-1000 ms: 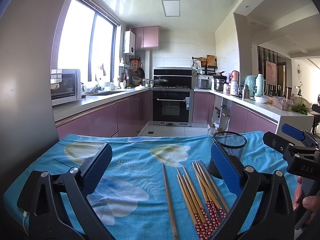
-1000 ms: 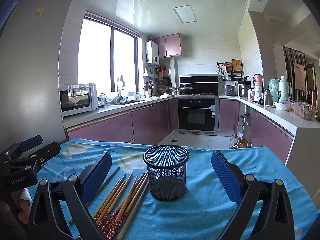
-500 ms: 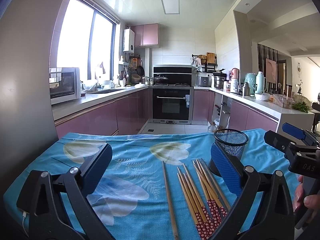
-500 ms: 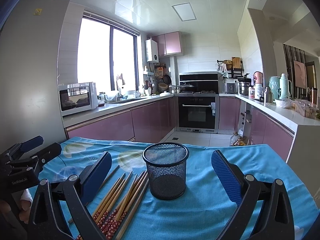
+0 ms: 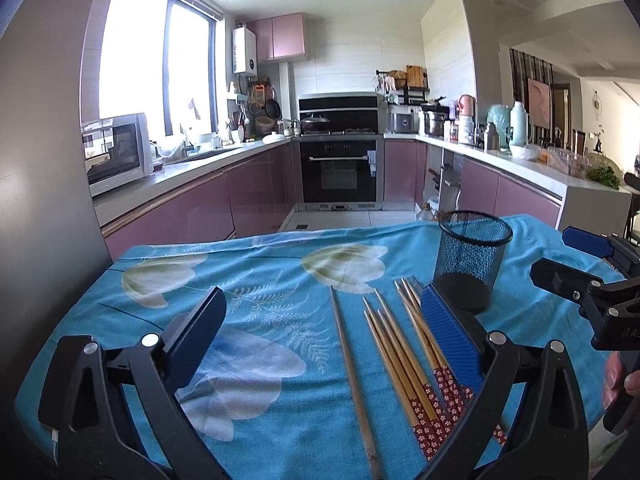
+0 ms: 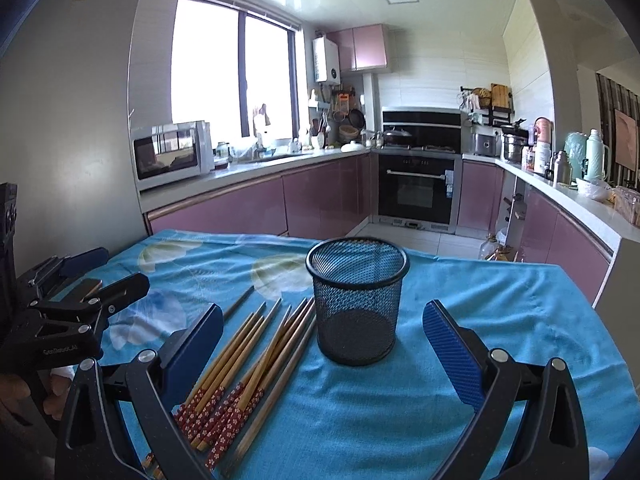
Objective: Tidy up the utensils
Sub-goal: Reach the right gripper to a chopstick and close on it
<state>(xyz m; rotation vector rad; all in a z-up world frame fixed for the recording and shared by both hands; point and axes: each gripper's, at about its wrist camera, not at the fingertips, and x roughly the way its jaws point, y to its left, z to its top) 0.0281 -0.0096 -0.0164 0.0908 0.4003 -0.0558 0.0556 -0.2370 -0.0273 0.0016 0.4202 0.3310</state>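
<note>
Seen from the left wrist, the left gripper point(image 5: 322, 334) has its jaws spread wide and holds nothing. Between the jaws, on the blue flowered cloth point(image 5: 256, 280) that covers the surface, lies a single plain chopstick point(image 5: 352, 372), running away from the camera. Just inside the right-hand jaw lies the bundle of chopsticks point(image 5: 404, 360), side by side, their red patterned ends nearest and their tips pointing away; the outermost ones pass under that jaw. Beyond the tip of the right-hand jaw stands the black mesh holder point(image 5: 472, 264), upright, with nothing inside it that can be seen. Outside that jaw, at the frame's edge, the right gripper point(image 5: 576, 268) shows from the side.

From the right wrist, the right gripper point(image 6: 322, 334) also has its jaws wide apart and empty. The mesh holder point(image 6: 358, 300) stands between them, a little past their tips and touching neither. The chopsticks point(image 6: 248, 360) lie fanned just inside the left-hand jaw, patterned ends near, tips reaching to the holder's base on its left side; whether they touch it cannot be told. The single plain stick point(image 6: 239, 302) lies past that jaw's tip. Outside the left-hand jaw the left gripper point(image 6: 84, 276) appears, its jaws apart. Beyond the surface's far edge are pink cabinets point(image 6: 320, 200), an oven point(image 6: 416, 192) and a microwave point(image 6: 170, 156).
</note>
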